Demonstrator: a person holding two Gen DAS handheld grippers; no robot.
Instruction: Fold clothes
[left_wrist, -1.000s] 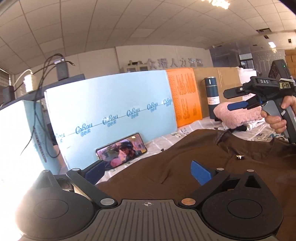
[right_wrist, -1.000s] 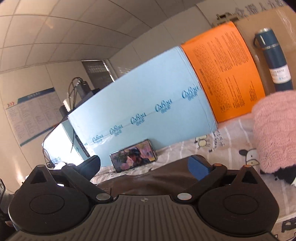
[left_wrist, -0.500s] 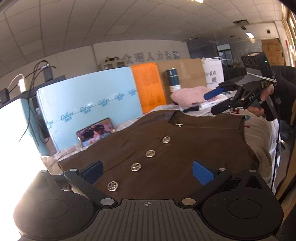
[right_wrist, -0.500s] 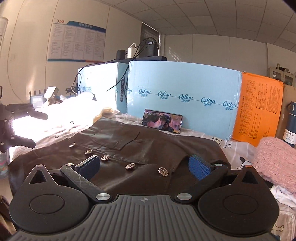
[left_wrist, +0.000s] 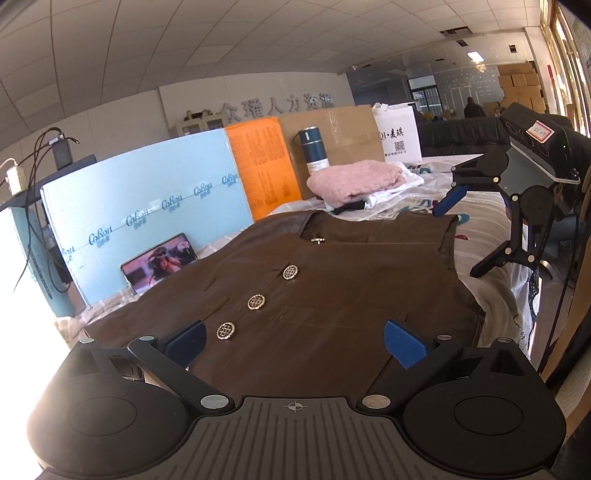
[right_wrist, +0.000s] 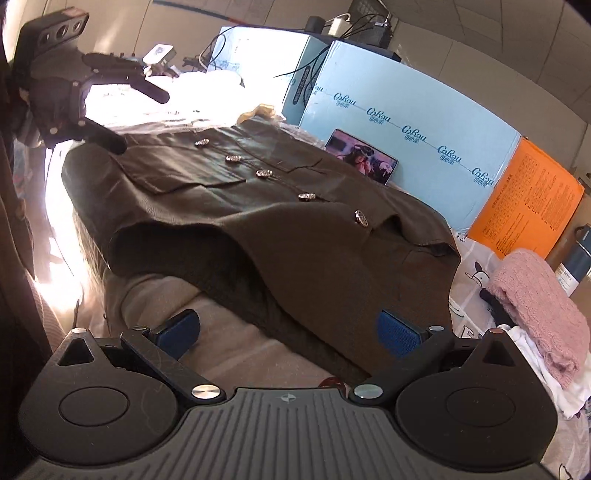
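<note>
Both sets of jaws are spread wide and hold nothing. The left gripper (left_wrist: 293, 341) hangs over the hem end of the brown vest (left_wrist: 332, 288), with the bottom button just beside its left finger (left_wrist: 184, 341). The right gripper (right_wrist: 288, 332) sits low at the near side of the vest, facing the armhole (right_wrist: 177, 251), its left finger over the bare bed sheet (right_wrist: 229, 343) and its right finger at the edge of the cloth. The vest lies flat and face up on the bed, buttoned, its long axis running straight away from the left gripper toward the collar (left_wrist: 295, 221); from the right gripper that axis runs crosswise. The hem is therefore nearer the left gripper, the shoulder and armhole edge nearer the right. Judgement: folding has not begun, and the next grip likely falls on the near side edge. A pink sweater (left_wrist: 354, 181) lies beyond the collar, apart from the vest.
</note>
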